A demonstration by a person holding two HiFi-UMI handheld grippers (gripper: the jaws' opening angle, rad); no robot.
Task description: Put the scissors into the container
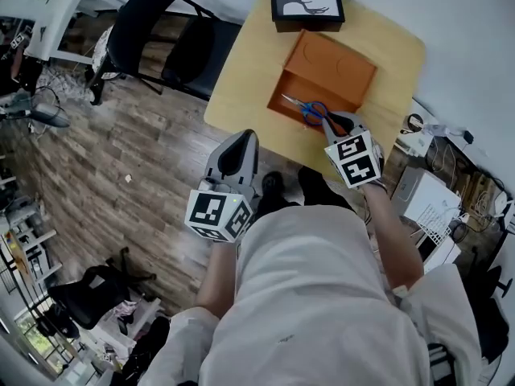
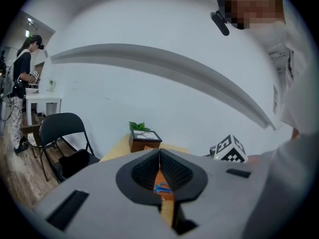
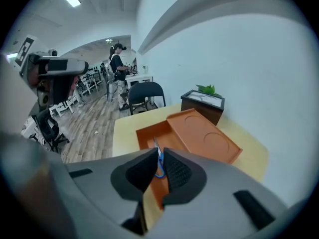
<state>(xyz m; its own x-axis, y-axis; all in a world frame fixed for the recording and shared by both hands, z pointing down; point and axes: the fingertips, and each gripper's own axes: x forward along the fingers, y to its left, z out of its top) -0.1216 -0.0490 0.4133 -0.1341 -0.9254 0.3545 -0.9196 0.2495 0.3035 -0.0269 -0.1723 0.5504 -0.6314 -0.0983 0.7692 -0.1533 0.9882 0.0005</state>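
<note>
Over orange container (image 1: 291, 84), blue-handled scissors (image 1: 310, 112)

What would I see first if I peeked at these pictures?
The bright orange container on the yellow table jumps out first. Blue-handled scissors lie over its open part, pinched in the right claw. The left claw hangs shut just off the table's near edge, over the wooden floor.

Container (image 1: 334, 67) top prob. open; planter (image 1: 306, 5) behind
</note>
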